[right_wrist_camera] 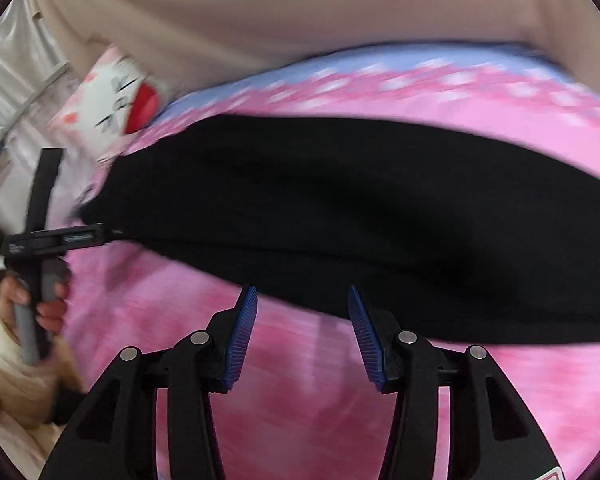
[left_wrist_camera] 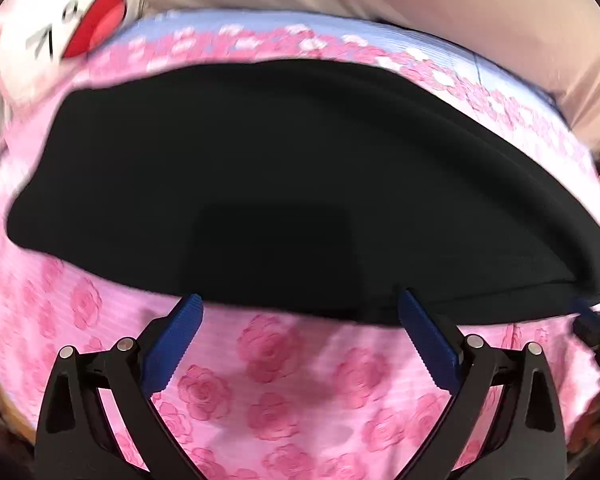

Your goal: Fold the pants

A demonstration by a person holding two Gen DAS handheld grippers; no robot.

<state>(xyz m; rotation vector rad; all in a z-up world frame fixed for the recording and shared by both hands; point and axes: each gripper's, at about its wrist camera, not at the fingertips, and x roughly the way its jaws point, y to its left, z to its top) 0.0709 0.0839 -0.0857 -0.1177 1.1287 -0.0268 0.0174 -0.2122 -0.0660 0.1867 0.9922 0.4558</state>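
The black pants (left_wrist_camera: 280,184) lie flat as a long folded band across a pink rose-print bedsheet (left_wrist_camera: 284,384). In the left wrist view my left gripper (left_wrist_camera: 300,296) stands wide open just short of the pants' near edge, with only sheet and that edge between its blue pads (left_wrist_camera: 172,344). In the right wrist view the pants (right_wrist_camera: 360,216) run from left to right. My right gripper (right_wrist_camera: 302,290) is open at their near edge, its pads pressing on nothing. The left gripper (right_wrist_camera: 96,236) shows there at the pants' left end, held by a hand (right_wrist_camera: 48,304).
A white plush pillow with a red mouth (left_wrist_camera: 72,28) (right_wrist_camera: 120,104) lies at the far left corner of the bed. Beige fabric (left_wrist_camera: 420,0) rises behind the bed's far edge. The sheet turns pale blue (right_wrist_camera: 420,60) along that edge. Both views are motion-blurred.
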